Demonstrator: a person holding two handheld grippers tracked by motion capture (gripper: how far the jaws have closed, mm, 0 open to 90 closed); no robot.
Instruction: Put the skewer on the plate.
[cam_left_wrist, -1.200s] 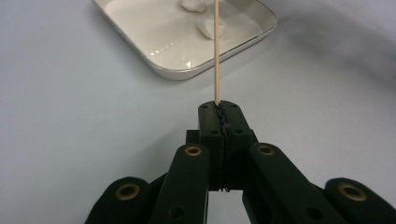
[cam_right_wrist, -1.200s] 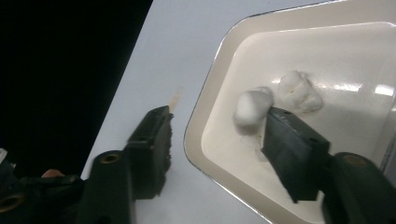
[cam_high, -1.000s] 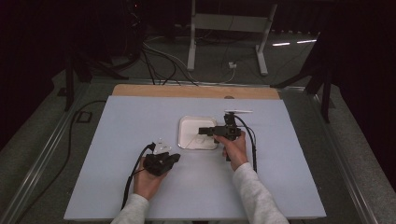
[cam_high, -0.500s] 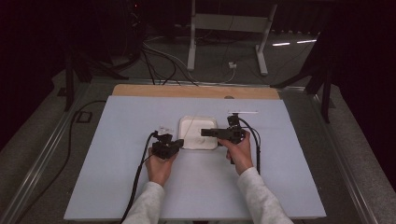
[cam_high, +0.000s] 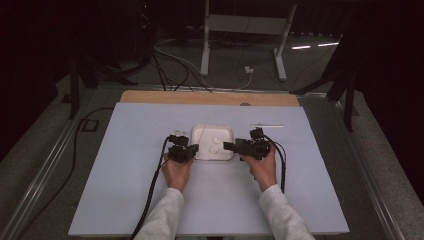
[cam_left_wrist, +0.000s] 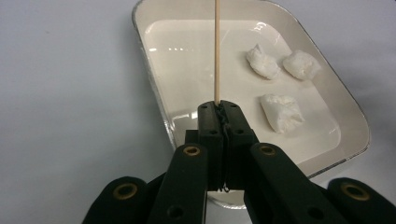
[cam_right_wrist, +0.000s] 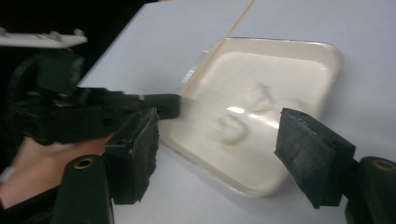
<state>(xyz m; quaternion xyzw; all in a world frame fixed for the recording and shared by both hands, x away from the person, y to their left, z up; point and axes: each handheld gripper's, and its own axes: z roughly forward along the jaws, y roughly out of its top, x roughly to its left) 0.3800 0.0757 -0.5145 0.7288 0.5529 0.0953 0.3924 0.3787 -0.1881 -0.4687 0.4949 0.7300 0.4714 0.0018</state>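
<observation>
A white tray (cam_high: 201, 146) lies mid-table and holds three white lumps (cam_left_wrist: 281, 111). My left gripper (cam_high: 194, 148) sits at the tray's left edge, shut on a thin wooden skewer (cam_left_wrist: 216, 51) that reaches out over the tray (cam_left_wrist: 156, 93). The left gripper (cam_left_wrist: 219, 108) pinches the skewer's near end. At the tray's right edge my right gripper (cam_high: 228, 146) points left across it. The right gripper (cam_right_wrist: 219, 135) stands open; its jaws have just been opening and nothing is between them. Beyond them lie the tray (cam_right_wrist: 261, 184), the left gripper (cam_right_wrist: 93, 114) and the skewer (cam_right_wrist: 219, 44).
A pale sheet (cam_high: 125, 165) covers the table, with a wooden strip (cam_high: 210, 97) along its far edge. A slim white stick (cam_high: 266, 125) lies behind the right gripper. Cables and a metal stand (cam_high: 205, 40) are on the floor beyond.
My left hand has moved away from the person and right, up to the tray's left edge. The right gripper has shifted right, from over the tray to its right edge.
</observation>
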